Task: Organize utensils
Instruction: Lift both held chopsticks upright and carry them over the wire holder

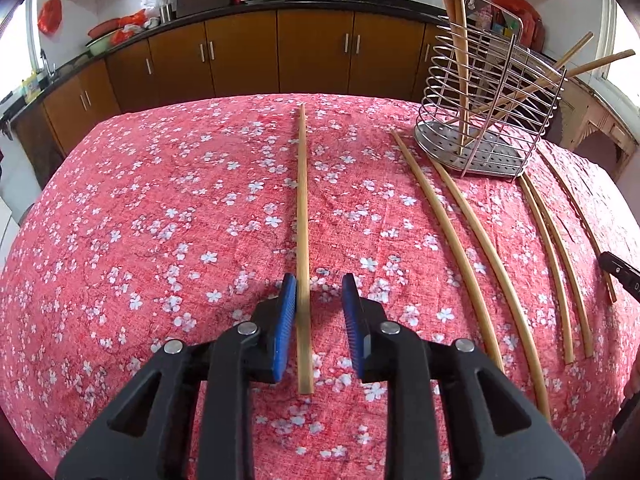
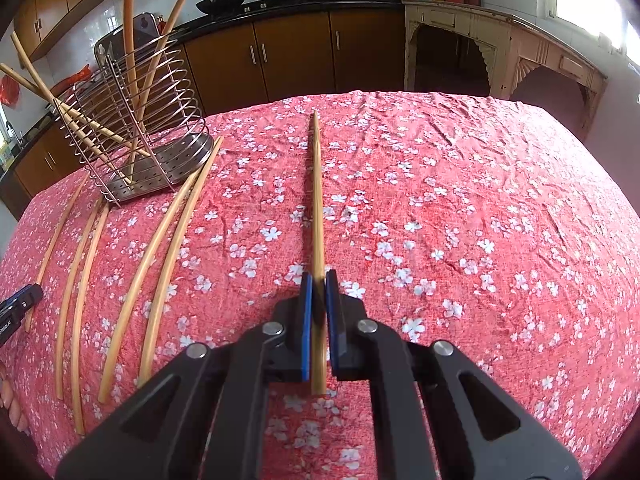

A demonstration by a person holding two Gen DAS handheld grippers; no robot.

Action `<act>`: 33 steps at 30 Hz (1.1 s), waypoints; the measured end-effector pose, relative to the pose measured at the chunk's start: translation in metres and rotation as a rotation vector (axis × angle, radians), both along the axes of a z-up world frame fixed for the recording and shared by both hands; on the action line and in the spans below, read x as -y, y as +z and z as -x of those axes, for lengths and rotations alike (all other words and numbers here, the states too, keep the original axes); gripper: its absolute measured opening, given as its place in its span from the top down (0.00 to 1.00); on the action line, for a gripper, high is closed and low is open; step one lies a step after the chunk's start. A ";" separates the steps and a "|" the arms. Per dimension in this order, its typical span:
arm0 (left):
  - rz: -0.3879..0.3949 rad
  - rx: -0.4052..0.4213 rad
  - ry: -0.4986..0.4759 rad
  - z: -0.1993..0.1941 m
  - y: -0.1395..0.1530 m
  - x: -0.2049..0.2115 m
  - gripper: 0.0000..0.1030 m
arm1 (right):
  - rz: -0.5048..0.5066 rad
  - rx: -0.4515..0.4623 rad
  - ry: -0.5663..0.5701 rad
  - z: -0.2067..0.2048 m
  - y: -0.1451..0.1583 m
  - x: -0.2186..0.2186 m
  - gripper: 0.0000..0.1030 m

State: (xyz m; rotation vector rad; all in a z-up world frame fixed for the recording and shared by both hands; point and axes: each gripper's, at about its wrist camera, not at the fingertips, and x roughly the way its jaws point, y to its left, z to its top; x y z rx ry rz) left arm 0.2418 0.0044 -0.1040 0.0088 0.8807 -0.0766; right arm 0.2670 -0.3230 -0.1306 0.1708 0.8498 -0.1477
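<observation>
Blue ribbed pads point(image 1: 285, 312) on the left gripper point(image 1: 319, 304) are standing released, a bamboo chopstick point(image 1: 303, 240) lying loose between them on the floral cloth point(image 1: 160, 200). The right gripper point(image 2: 319, 300) is clenching another chopstick point(image 2: 317, 208) between its blue pads point(image 2: 306, 320). Five more chopsticks point(image 1: 476, 236) are lying beside the wire holder point(image 1: 492, 120), which is holding four. Small white lettering on the neighbouring gripper's edge point(image 2: 16, 312) is staying too blurred for reading.
</observation>
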 end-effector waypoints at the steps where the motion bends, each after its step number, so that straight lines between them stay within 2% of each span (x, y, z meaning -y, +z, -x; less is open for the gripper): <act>1: 0.012 0.000 0.002 0.000 0.000 -0.002 0.77 | 0.001 0.000 0.003 0.000 0.000 0.000 0.92; 3: 0.020 0.000 0.019 0.001 0.000 -0.005 0.88 | 0.000 0.001 0.007 0.001 0.000 -0.001 0.92; 5: 0.036 -0.001 0.030 0.004 0.000 -0.010 0.93 | 0.003 -0.001 0.006 0.007 0.001 -0.002 0.93; 11: 0.110 0.004 0.036 0.022 0.010 -0.023 0.93 | 0.009 0.079 0.021 0.038 0.027 -0.005 0.93; 19: 0.179 0.210 0.011 0.059 0.075 -0.033 0.93 | 0.030 0.292 0.028 0.075 0.093 0.001 0.93; 25: 0.229 0.339 0.023 0.069 0.113 -0.041 0.93 | 0.038 0.406 0.033 0.086 0.126 0.002 0.93; 33: 0.231 0.392 0.050 0.070 0.133 -0.048 0.93 | 0.005 0.480 0.042 0.085 0.151 0.001 0.93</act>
